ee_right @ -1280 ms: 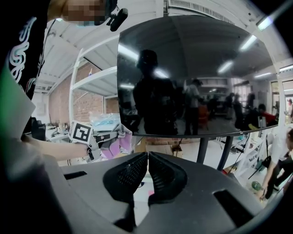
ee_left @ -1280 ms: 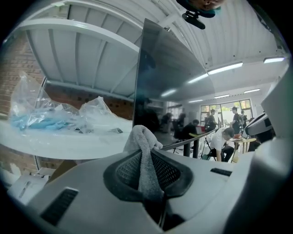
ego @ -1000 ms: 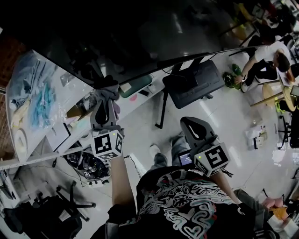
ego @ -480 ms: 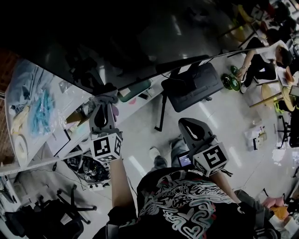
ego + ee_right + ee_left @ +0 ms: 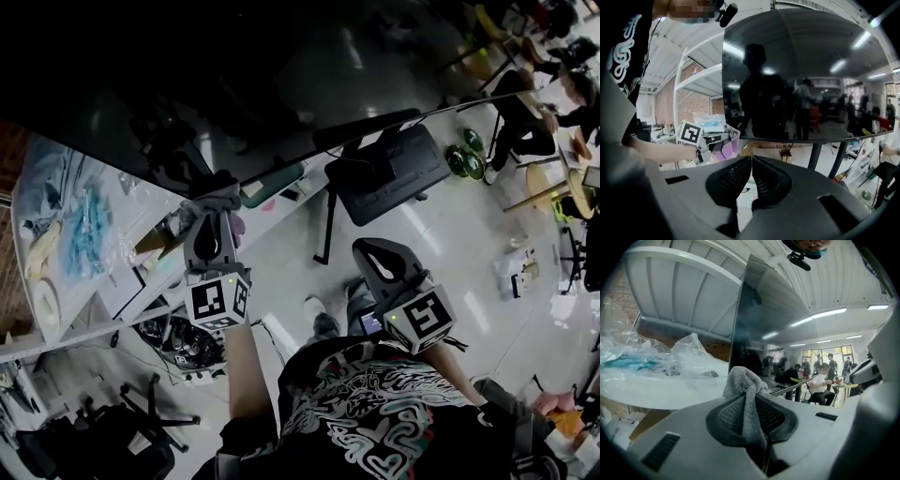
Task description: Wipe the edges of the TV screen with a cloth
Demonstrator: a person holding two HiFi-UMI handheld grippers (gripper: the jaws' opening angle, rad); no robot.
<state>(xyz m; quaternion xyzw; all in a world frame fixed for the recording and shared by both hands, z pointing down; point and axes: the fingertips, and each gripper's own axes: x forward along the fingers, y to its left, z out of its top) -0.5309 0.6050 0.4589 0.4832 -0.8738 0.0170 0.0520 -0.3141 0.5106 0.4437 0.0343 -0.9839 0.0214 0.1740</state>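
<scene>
The big dark TV screen (image 5: pixel 281 84) fills the top of the head view, and its lower edge meets its left side edge near my left gripper. My left gripper (image 5: pixel 216 220) is shut on a grey cloth (image 5: pixel 218 192), which is pressed at that lower corner of the screen. In the left gripper view the cloth (image 5: pixel 745 385) bunches up between the jaws, right at the screen's edge (image 5: pixel 739 319). My right gripper (image 5: pixel 375 258) hangs lower, away from the screen, shut and empty. Its own view shows the screen (image 5: pixel 801 70), the left gripper's marker cube (image 5: pixel 690 133) and the cloth (image 5: pixel 730 140).
A white table (image 5: pixel 112 272) with clear plastic bags (image 5: pixel 80 211) stands left of the TV. Under the screen are the TV's black stand leg (image 5: pixel 328 220) and a black chair (image 5: pixel 394 164). People sit at tables at the far right (image 5: pixel 525 108). Another chair (image 5: pixel 103 436) is at the lower left.
The left gripper with the cloth has shifted slightly along the screen's lower corner. The right gripper has barely moved.
</scene>
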